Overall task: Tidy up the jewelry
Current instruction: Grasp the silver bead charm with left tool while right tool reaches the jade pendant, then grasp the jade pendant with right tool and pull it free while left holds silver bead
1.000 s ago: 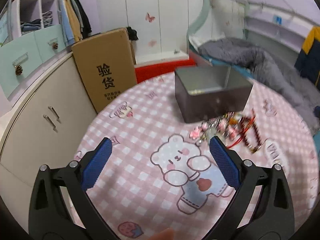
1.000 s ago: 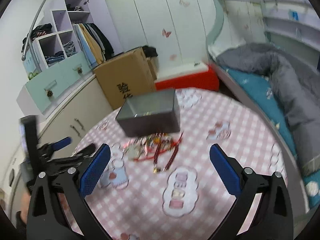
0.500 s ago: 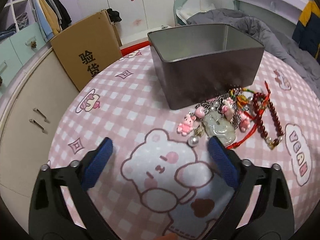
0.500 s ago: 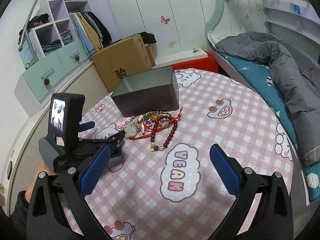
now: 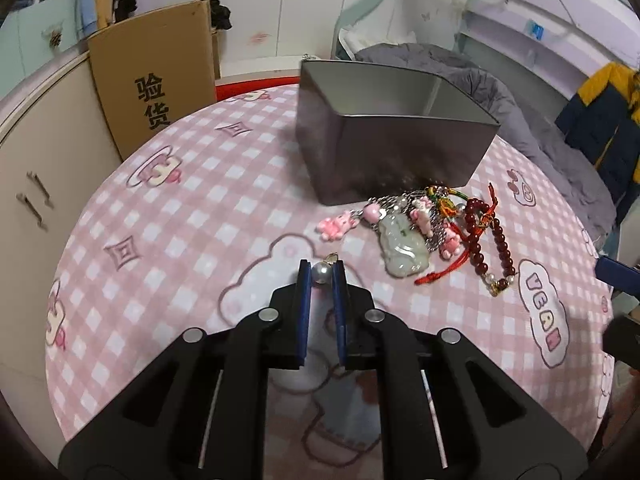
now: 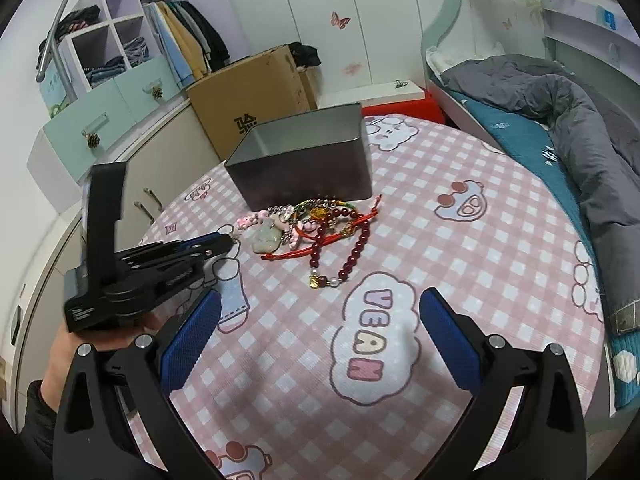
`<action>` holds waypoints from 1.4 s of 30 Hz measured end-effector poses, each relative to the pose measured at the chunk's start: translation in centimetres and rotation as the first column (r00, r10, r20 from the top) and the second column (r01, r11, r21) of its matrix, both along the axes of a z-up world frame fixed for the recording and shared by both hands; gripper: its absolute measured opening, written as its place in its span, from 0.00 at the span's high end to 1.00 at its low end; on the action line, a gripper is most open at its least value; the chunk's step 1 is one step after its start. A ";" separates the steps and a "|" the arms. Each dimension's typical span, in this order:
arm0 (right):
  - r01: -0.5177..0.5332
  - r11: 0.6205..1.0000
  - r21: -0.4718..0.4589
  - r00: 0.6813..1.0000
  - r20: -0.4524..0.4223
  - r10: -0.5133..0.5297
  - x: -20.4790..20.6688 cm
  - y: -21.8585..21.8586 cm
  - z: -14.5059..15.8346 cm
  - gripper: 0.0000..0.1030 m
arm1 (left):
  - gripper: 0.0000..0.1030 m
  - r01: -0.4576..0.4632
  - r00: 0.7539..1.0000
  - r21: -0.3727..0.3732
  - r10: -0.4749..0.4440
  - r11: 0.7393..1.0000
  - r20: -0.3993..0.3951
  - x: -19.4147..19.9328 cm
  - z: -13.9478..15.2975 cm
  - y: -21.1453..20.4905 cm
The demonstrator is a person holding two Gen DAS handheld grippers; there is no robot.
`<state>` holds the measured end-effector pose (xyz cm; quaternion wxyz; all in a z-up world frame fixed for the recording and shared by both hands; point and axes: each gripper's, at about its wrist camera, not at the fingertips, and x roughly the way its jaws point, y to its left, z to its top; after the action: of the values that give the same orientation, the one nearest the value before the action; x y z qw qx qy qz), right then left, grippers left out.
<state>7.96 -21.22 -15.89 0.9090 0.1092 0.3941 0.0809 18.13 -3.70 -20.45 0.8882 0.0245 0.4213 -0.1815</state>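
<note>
Left hand-held gripper (image 5: pixel 321 274) pinches a pearl pendant (image 5: pixel 321 271), seemingly just above the table (image 5: pixel 168 216), left of the jewelry pile (image 5: pixel 432 232) touching the tin box (image 5: pixel 384 152). Right hand-held gripper (image 6: pixel 320 334) gapes wide over bare cloth near the table's front edge.

Round table with a pink checked cloth (image 6: pixel 460 216) with cartoon bears, big brown cardboard box (image 6: pixel 256 92) behind it, white cupboard doors with butterfly stickers (image 6: pixel 340 20), bed with a grey blanket (image 6: pixel 568 112), open shelves with folded clothes (image 6: pixel 116 52), hanging coats (image 6: pixel 188 40)

Left wrist view close, low; right view higher, farther; both share metal tin (image 5: pixel 396 152) (image 6: pixel 304 160).
</note>
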 end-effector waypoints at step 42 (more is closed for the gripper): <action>-0.202 0.976 0.083 0.979 -0.022 0.204 2.1 4.2 1.3 0.71 | 0.90 -0.048 0.999 -0.088 0.050 0.995 0.022 -3.6 8.0 4.4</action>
<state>10.10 -17.02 -14.57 0.8847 0.1061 0.4135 0.1873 14.49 0.68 -12.46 0.8976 -0.0224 0.4028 -0.1775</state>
